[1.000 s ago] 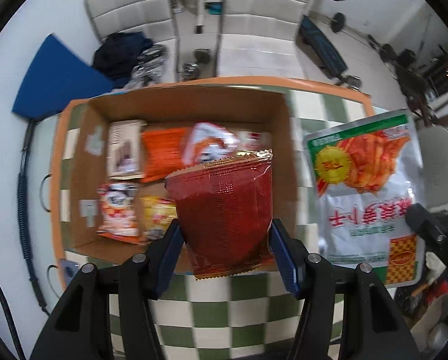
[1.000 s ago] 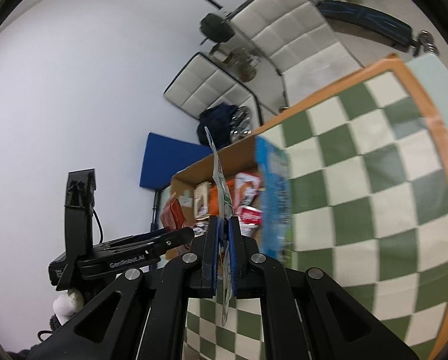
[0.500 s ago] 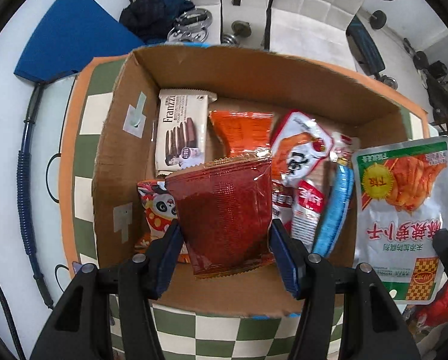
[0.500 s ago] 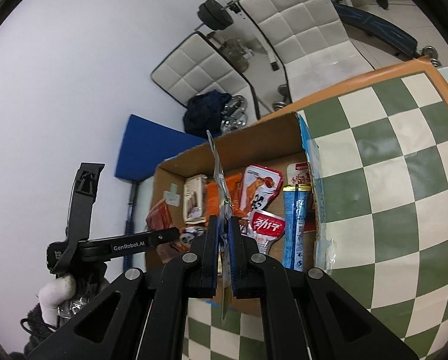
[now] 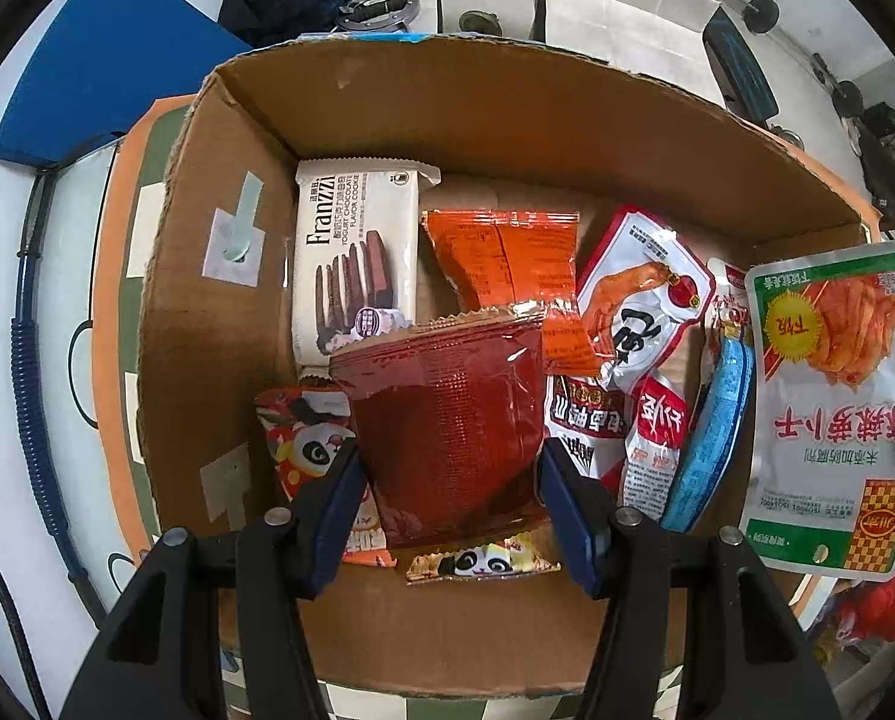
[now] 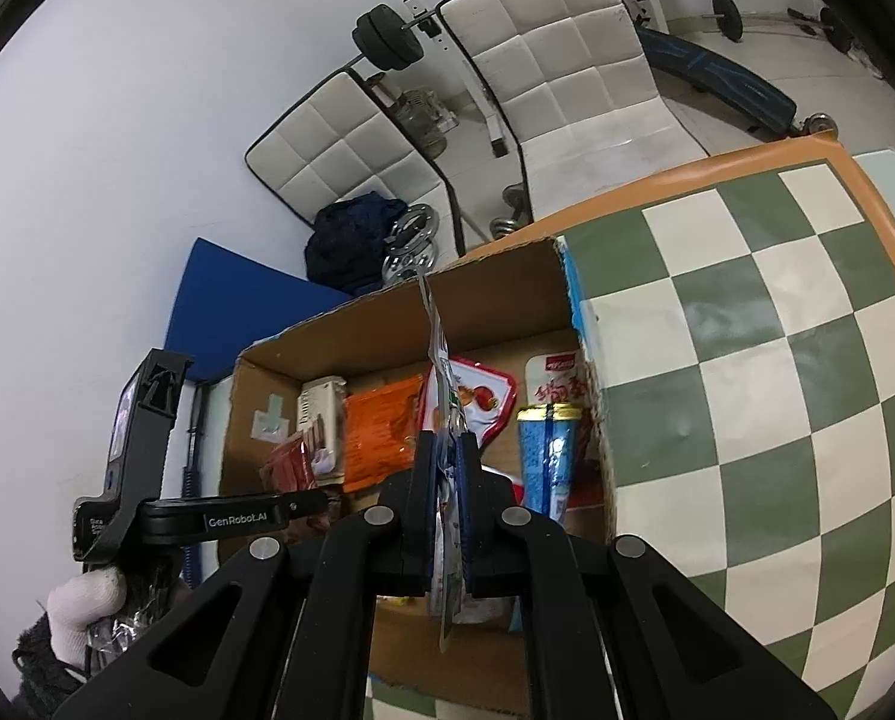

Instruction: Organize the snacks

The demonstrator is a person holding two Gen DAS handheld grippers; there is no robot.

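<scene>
My left gripper (image 5: 447,483) clamps a dark red packet (image 5: 444,420) above the cardboard box (image 5: 507,114). My right gripper (image 6: 446,480) pinches a white pouch (image 5: 831,396) edge-on, apparently over the box's right side.

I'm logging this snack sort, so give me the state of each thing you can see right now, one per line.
left gripper: shut on the dark red packet.
dark red packet: held upright above the box.
right gripper: shut on the white and green pouch.
white and green pouch: held edge-on, hanging over the box.
cardboard box: open-topped, holding several snacks.
Franzzi cookie pack: sealed, lying flat in the box.
</scene>
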